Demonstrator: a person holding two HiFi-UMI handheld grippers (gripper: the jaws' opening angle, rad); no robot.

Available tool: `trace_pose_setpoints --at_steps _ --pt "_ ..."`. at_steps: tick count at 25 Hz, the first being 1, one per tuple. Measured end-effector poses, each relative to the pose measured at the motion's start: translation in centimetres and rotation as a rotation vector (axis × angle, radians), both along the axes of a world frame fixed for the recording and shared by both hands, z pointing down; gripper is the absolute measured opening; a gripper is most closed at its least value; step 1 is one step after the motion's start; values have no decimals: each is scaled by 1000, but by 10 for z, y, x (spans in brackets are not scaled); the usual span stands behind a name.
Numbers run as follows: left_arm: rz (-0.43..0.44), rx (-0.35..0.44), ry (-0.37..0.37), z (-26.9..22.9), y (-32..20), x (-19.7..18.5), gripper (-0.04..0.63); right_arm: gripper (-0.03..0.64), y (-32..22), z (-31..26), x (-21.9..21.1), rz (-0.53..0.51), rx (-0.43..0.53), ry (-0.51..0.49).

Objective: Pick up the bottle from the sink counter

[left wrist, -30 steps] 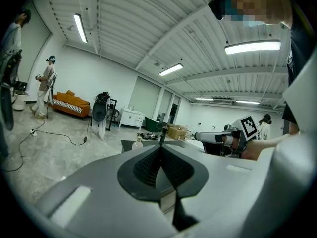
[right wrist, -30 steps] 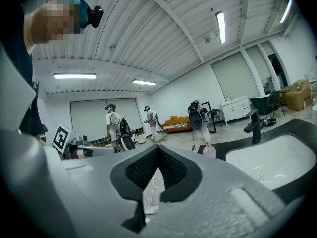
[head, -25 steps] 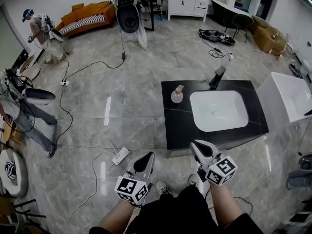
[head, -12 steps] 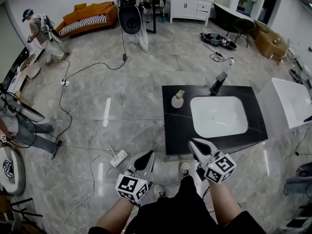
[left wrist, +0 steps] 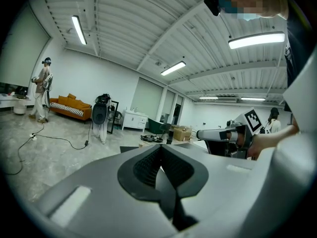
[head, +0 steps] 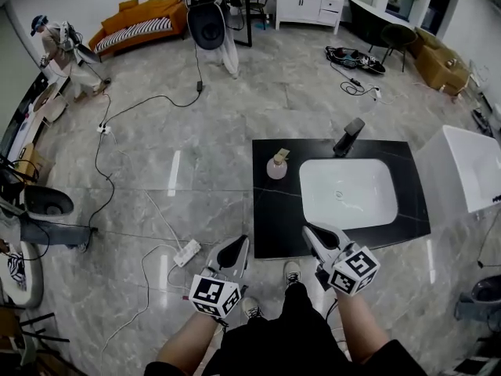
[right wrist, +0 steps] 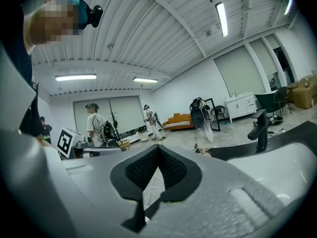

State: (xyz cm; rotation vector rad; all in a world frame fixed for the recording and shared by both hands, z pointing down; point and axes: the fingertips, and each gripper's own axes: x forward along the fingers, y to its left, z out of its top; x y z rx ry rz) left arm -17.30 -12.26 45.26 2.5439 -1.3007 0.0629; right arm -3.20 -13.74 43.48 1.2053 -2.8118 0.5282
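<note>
Bottle (head: 276, 167) upright on counter (head: 266, 219) — beside basin (head: 306, 194) (left).

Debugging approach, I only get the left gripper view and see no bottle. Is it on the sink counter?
Observer: Yes. The head view shows the bottle near the far left corner of the black counter, left of the white basin.
Operator: Is the other gripper holding anything?
Observer: No. The right gripper is shut and empty, at the counter's near edge.
Operator: Where's mine from above?
Observer: The left gripper sits left of the counter's near corner, over the floor.
</note>
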Motion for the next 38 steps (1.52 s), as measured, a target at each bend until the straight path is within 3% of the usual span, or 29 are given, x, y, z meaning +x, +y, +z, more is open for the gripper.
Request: trace_pose_setpoints --at_steps 15,38 --pt "-55 50 -79 28 -88 54 6 2 -73 29 45 -49 -37 -4" --pt "-139 25 -157 99 -220 100 139 2 -151 90 98 -78 -144 -10"
